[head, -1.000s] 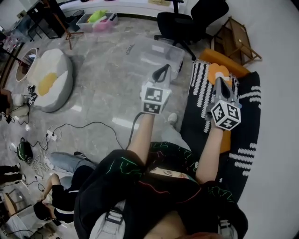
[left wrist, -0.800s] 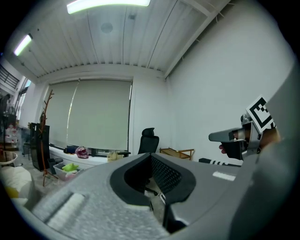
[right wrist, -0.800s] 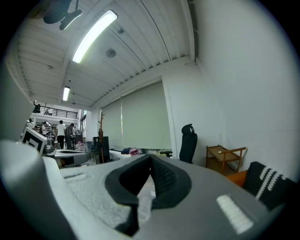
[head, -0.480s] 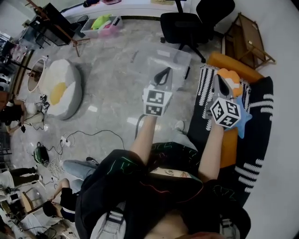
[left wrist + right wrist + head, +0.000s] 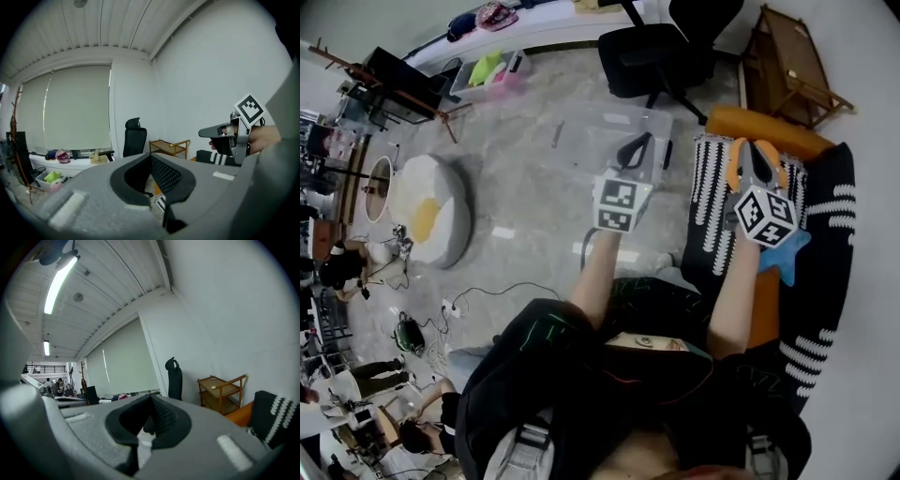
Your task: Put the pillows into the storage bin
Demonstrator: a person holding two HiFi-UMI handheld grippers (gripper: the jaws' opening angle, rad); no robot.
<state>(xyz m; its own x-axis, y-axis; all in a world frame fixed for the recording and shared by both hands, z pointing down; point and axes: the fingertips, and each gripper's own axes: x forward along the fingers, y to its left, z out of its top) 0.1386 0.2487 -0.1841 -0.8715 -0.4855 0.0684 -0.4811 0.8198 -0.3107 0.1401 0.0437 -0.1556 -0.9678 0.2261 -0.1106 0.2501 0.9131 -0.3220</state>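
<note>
Still on the sofa [image 5: 769,129], none yet in the bin: a black-and-white striped pillow [image 5: 710,187], an orange pillow [image 5: 734,164] mostly hidden behind the right gripper [image 5: 759,161], and a blue star-shaped pillow [image 5: 789,251] peeking out just below it. Newly in view, that star pillow; a second ago only the striped and orange ones showed. On the floor just left of the sofa, the clear storage bin [image 5: 649,122], no pillow visible inside, with the left gripper [image 5: 634,148] held over its near side. Have both swung sideways with the whole body over the last second, so that sofa and bin now sit more squarely ahead and the right gripper crosses the orange pillow in the head view. Clenched and empty, both pairs of jaws: pads together with nothing between them in either gripper view, pointing roughly level at the office chair [image 5: 652,56] and wooden rack [image 5: 792,61], not down at any pillow. Reads as the approach stage, nothing grasped or moved so far. Likely calls next for opening the right jaws, dipping to the orange or star pillow, then carrying it left to the bin. Well apart on the floor, an egg-patterned floor cushion [image 5: 431,211] and loose cables [image 5: 487,295].
</note>
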